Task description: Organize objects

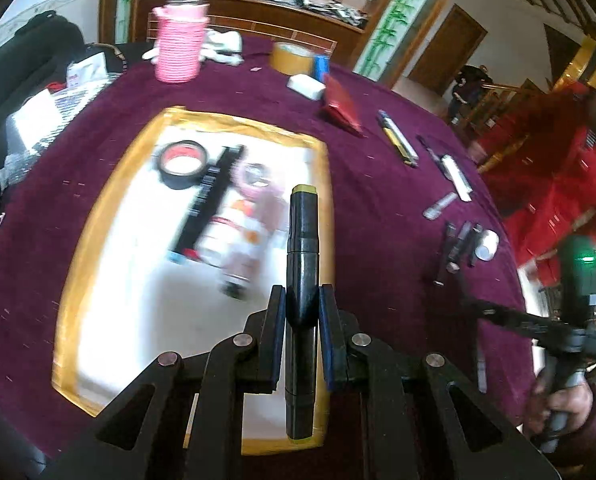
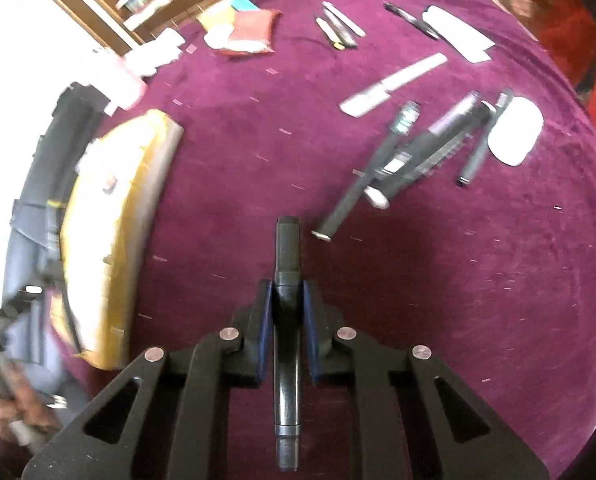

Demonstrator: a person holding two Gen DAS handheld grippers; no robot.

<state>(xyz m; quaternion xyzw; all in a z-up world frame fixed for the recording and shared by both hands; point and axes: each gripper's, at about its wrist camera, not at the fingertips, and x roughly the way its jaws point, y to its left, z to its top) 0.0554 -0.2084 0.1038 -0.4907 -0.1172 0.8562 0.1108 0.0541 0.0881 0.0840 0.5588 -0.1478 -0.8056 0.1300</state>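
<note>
Black marker [image 1: 303, 264] sits clenched in the left tongs [image 1: 302, 300] over the tray [image 1: 70, 280]. The right tongs [image 2: 288, 296] grip a grey pen [image 2: 287, 256] above the bench [image 2: 458, 280].

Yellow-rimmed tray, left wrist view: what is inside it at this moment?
Inside the tray: a black tape roll, a long black box, and a blurred white-and-pink bottle. The marker held shut in the left gripper hides part of the tray's right side.
</note>
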